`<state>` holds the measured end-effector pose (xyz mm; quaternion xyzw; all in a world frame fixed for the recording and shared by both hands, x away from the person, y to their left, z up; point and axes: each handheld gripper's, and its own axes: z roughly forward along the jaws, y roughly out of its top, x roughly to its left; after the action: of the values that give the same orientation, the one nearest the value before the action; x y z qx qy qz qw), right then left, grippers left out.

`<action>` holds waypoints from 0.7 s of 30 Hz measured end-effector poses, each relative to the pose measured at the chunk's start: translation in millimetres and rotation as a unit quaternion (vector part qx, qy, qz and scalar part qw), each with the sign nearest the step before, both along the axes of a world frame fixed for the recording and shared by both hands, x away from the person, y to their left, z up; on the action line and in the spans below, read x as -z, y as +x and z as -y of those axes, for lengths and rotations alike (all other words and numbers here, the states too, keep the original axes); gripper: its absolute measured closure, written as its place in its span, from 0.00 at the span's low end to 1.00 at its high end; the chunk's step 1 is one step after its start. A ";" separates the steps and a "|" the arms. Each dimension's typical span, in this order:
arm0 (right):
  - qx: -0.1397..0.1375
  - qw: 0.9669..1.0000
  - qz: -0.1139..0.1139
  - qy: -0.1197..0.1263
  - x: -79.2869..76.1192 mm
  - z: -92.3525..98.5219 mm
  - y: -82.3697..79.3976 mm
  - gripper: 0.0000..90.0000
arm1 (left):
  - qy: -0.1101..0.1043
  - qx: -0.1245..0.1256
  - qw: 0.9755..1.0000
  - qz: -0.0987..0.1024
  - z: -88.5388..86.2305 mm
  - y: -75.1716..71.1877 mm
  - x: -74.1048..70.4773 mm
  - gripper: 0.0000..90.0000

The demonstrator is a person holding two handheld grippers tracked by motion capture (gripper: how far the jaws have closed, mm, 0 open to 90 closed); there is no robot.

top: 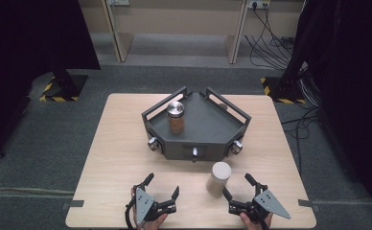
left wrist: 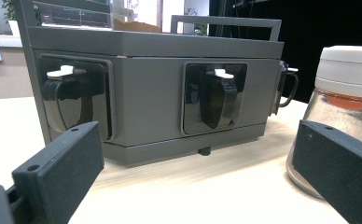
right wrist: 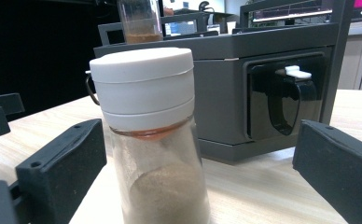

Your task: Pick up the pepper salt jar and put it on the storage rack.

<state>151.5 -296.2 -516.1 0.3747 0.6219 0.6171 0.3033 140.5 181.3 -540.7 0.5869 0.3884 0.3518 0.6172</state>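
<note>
A glass spice jar with a white lid (top: 219, 178) (right wrist: 151, 140) (left wrist: 344, 107) stands upright on the wooden table (top: 117, 158), just in front of a dark grey angular rack (top: 201, 125) (left wrist: 156, 93) (right wrist: 263, 88). On top of the rack stands a second jar with a metal lid (top: 176, 117) (right wrist: 139, 21), holding brown powder. My left gripper (top: 162, 187) (left wrist: 193, 186) is open near the front edge, left of the white-lidded jar. My right gripper (top: 237, 186) (right wrist: 198, 182) is open too; the jar stands close ahead of it, toward its left jaw, untouched.
The rack's front faces carry black hooks with white clips (left wrist: 216, 95) (right wrist: 286, 93) and small knobs (top: 194, 153). Behind the table are a grey floor, wooden furniture legs (top: 122, 33), cables (top: 270, 43) and yellow-black striped stand bases (top: 62, 88).
</note>
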 end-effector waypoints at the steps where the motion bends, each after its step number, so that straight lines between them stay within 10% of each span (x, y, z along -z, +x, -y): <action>1: -0.002 1.000 0.002 0.000 0.2 -0.2 0.3 0.03 | 0.000 0.000 1.000 0.000 0.0 0.0 0.0 0.02; 21: -0.034 0.999 0.015 -0.030 -1.8 -15.2 14.7 0.09 | 0.002 -0.002 1.000 0.000 1.1 -0.3 -0.4 0.02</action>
<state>166.2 -281.0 -514.3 0.3345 0.6482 0.6136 0.3025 140.2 180.1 -540.3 0.5871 0.3894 0.3538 0.6152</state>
